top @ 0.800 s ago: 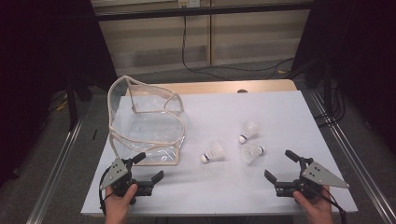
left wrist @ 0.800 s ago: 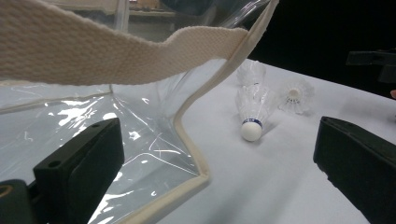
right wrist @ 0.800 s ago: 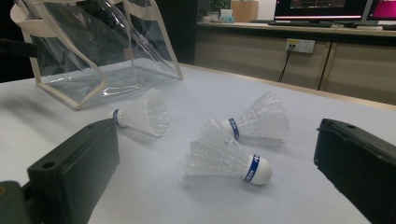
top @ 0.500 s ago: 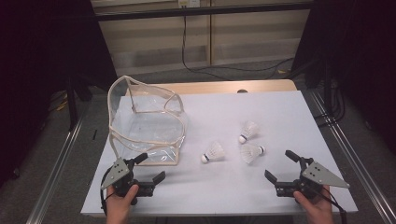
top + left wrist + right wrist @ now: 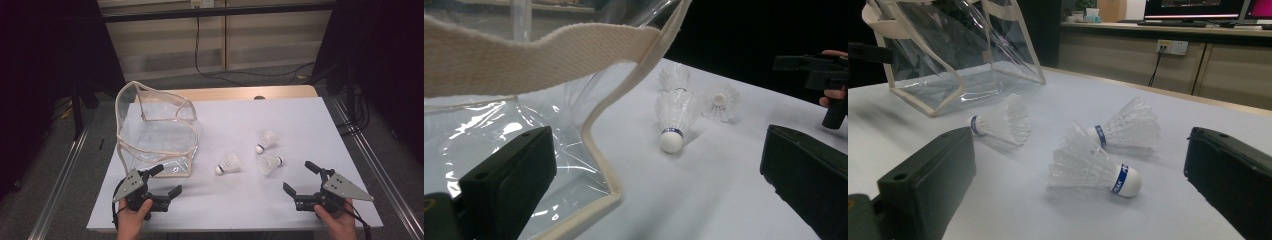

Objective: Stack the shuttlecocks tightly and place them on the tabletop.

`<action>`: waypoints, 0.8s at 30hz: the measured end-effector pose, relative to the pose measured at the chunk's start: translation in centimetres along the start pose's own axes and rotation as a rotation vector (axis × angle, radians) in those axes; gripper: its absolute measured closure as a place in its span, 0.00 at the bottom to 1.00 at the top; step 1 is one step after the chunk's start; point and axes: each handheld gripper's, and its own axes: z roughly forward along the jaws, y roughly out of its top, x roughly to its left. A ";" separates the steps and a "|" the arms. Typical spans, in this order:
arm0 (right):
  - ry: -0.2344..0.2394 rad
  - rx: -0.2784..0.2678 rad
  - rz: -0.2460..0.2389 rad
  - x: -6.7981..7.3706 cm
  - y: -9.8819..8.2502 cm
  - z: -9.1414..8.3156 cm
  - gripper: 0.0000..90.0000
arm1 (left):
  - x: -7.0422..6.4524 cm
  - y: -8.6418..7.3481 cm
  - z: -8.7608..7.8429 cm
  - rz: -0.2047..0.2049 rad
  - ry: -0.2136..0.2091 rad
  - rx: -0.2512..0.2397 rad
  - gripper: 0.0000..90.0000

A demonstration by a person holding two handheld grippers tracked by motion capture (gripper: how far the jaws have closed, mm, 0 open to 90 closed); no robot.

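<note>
text: none legible | shuttlecock (image 5: 1088, 167) blue band: white lettering, too small to read | monitors (image 5: 1198, 7): unreadable

In the left gripper view, the clear bag (image 5: 524, 120) above the left tongs (image 5: 659, 175) is cut off at top and left. The farthest shuttlecock (image 5: 674, 76) is partly hidden behind the nearest shuttlecock (image 5: 674, 117).

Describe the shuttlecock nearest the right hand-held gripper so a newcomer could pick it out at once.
Start at the clear bag on the left of the white table; three shuttlecocks lie to its right. The one meant is nearest the right hand-held gripper. Unlike its neighbours, its cork points right, away from the bag.
</note>
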 end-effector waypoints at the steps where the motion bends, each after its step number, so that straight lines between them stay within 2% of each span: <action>1: 0.001 -0.001 0.001 0.0 0.0 0.0 0.00 | -0.1 0.0 0.1 0.001 -0.008 0.002 0.01; 24: 0.008 0.002 -0.004 0.1 0.1 -0.1 0.00 | -2.2 0.3 2.5 0.023 -0.075 0.043 0.01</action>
